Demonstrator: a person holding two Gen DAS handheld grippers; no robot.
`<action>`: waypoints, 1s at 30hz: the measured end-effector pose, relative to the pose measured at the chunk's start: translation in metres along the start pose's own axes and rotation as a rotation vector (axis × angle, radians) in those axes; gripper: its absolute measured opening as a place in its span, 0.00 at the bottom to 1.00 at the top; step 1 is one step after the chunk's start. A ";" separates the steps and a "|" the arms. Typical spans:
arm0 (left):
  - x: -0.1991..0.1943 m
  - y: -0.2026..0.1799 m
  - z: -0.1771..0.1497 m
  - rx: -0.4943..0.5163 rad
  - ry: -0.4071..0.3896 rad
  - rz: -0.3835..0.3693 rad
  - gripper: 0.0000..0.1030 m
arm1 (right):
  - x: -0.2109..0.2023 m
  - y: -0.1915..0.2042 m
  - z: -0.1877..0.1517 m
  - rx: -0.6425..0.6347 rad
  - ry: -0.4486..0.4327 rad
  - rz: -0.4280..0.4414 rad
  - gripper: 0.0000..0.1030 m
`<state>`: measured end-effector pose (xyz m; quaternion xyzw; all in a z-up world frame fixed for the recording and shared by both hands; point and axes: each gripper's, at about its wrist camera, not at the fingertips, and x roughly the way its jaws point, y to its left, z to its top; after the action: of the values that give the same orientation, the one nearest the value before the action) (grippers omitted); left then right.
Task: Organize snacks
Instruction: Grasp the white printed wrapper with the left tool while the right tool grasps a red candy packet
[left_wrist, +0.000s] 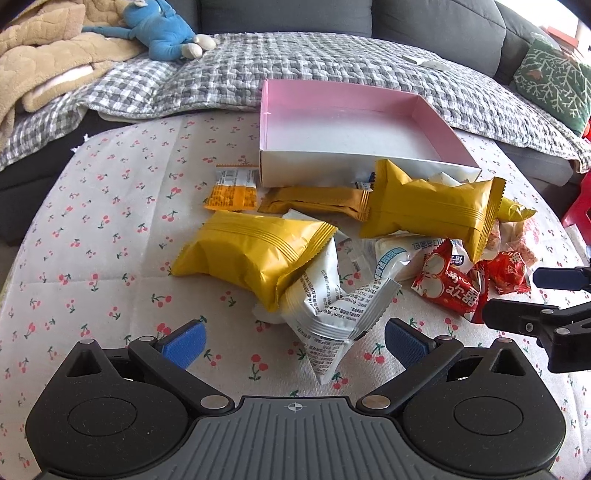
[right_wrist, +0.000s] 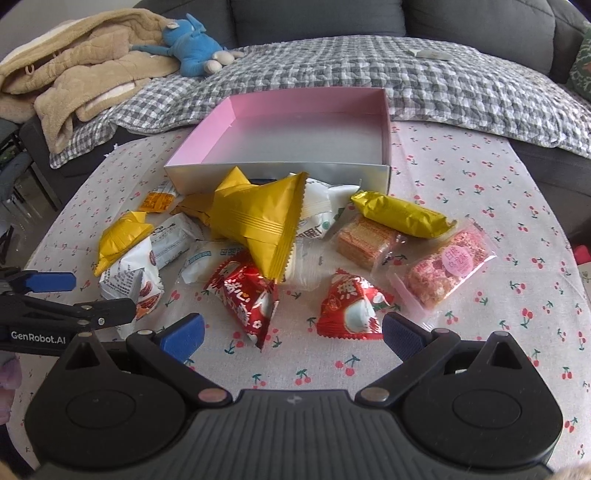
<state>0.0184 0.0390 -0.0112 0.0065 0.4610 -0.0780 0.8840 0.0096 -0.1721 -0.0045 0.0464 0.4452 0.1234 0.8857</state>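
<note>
While pink box (right_wrist: 384, 122) sits open, snacks (right_wrist: 255, 225) overlapping

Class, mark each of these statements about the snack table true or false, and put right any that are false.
1. The pink box has snacks in it. False: it is empty; the snacks lie on the tablecloth in front of it.
2. Both grippers are open. True: the left gripper and right gripper each show their fingers wide apart, holding nothing.
3. A blue plush toy lies on the sofa behind the table. True.
4. The red packets are stacked on top of the yellow packet. False: they lie on the cloth, nearer the grippers than the yellow one.
</note>
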 end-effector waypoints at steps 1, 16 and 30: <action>0.001 0.002 0.000 -0.005 0.003 -0.009 1.00 | 0.001 0.002 0.000 -0.007 -0.004 0.018 0.99; 0.022 0.009 -0.004 -0.070 -0.023 -0.141 0.78 | 0.013 0.014 0.007 -0.091 -0.077 0.139 0.68; 0.027 0.008 -0.006 -0.065 -0.079 -0.143 0.67 | 0.033 0.014 0.001 -0.112 -0.027 0.121 0.41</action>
<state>0.0299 0.0438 -0.0377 -0.0583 0.4275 -0.1260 0.8933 0.0266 -0.1504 -0.0267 0.0251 0.4218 0.2007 0.8839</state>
